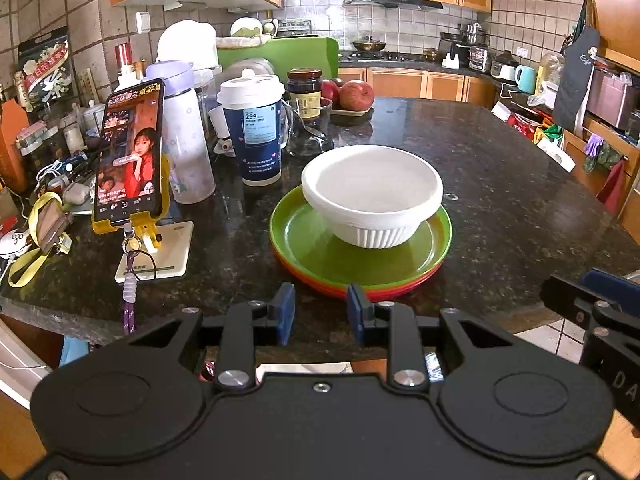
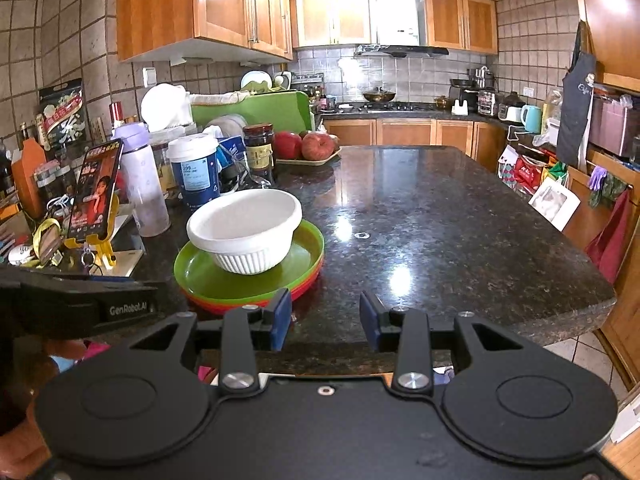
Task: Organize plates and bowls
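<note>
White ribbed ceramic bowl [image 1: 372, 196] resting on stacked green-over-red plastic plates [image 1: 304, 236], near edge of speckled granite counter [image 1: 500, 184]. Left gripper [image 1: 321, 312] and right gripper [image 2: 325, 320]: gapped, empty, hovering short. Risk: nudging stack leftward into blue paper cup [image 1: 258, 132].

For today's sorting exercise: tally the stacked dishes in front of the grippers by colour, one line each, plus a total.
White bowl: 1
Green plate: 1
Orange plate: 1
Red plate: 1
Total: 4
</note>
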`<state>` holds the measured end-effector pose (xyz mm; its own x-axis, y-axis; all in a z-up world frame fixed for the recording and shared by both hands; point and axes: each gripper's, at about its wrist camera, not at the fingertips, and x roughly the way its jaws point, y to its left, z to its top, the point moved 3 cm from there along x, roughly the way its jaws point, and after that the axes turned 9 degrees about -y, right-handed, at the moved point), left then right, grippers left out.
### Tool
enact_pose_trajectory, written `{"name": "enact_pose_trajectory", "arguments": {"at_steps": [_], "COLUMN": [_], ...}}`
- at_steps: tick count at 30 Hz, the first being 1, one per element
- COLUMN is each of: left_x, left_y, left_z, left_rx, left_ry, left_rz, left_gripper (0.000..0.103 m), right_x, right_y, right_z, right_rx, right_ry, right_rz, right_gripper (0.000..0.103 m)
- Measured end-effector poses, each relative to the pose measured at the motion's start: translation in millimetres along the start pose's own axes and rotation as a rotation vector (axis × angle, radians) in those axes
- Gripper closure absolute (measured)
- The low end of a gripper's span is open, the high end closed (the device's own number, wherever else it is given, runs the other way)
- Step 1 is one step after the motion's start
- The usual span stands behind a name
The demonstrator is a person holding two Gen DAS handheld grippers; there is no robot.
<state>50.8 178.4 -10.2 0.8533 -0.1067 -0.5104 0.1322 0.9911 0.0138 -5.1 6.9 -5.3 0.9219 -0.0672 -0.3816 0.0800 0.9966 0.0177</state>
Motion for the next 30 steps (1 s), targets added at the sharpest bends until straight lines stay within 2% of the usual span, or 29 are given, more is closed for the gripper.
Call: {"name": "enact_pose_trajectory", "arguments": {"at_steps": [30], "left_x": [-6.0], "left_y": [-4.3], "left_z": [0.6], "left_rx": [-0.018], "left_ry": [-0.013], "left_rz": [-0.024], "left_gripper": [0.065], "right_x": [-8.5], "right_y": [1.1], "right_z": [2.8], "right_rx": [-0.008], "right_ry": [-0.023], "right_rz": [0.006], "right_gripper": [0.063]}}
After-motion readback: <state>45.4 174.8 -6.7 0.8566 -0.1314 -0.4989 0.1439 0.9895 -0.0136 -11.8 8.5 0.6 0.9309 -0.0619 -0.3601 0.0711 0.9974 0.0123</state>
